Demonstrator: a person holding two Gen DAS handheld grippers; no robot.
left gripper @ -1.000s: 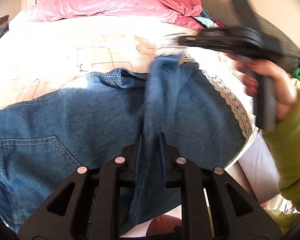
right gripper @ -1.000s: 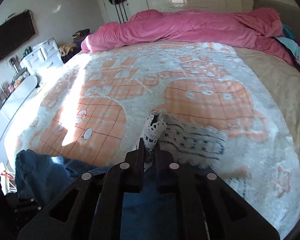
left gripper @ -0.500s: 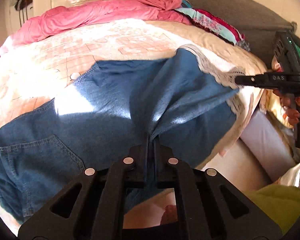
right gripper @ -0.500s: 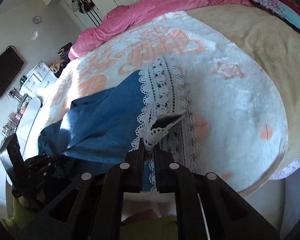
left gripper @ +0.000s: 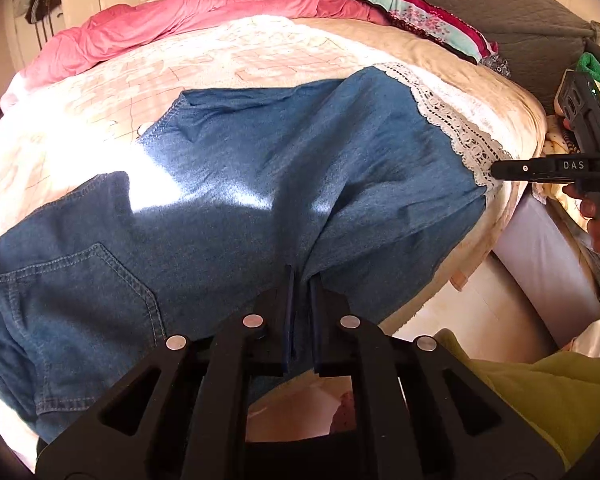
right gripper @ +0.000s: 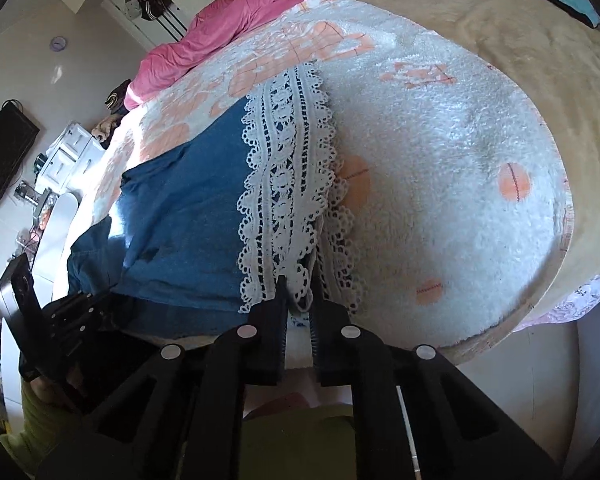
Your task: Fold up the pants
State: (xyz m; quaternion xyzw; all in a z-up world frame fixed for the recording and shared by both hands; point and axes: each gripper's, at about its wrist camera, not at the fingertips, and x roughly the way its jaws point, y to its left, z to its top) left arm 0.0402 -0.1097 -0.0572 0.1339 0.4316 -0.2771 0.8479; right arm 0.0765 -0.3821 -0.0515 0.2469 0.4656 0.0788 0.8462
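Blue denim pants (left gripper: pixel 284 184) with a white lace hem (left gripper: pixel 456 136) lie spread over the bed near its front edge, back pocket at the lower left. My left gripper (left gripper: pixel 302 276) is shut on a fold of the denim at the near edge. My right gripper (right gripper: pixel 300 284) is shut on the lace hem (right gripper: pixel 284 184) at the leg end; it also shows in the left wrist view (left gripper: pixel 496 170) at the right, touching the hem. The left gripper shows in the right wrist view (right gripper: pixel 96 304) at the lower left.
The bed carries a white and peach fleece blanket (right gripper: pixel 440 152). A pink duvet (left gripper: pixel 188 12) is bunched at the far side, with coloured clothes (left gripper: pixel 432 24) and a grey pillow (left gripper: pixel 512 20) at the far right. White wardrobes stand behind. The bed's edge drops off right below both grippers.
The right gripper has carried the lace hem from over the pants out to the right and down. The leg now lies stretched flat across the bed. The left gripper keeps its hold.
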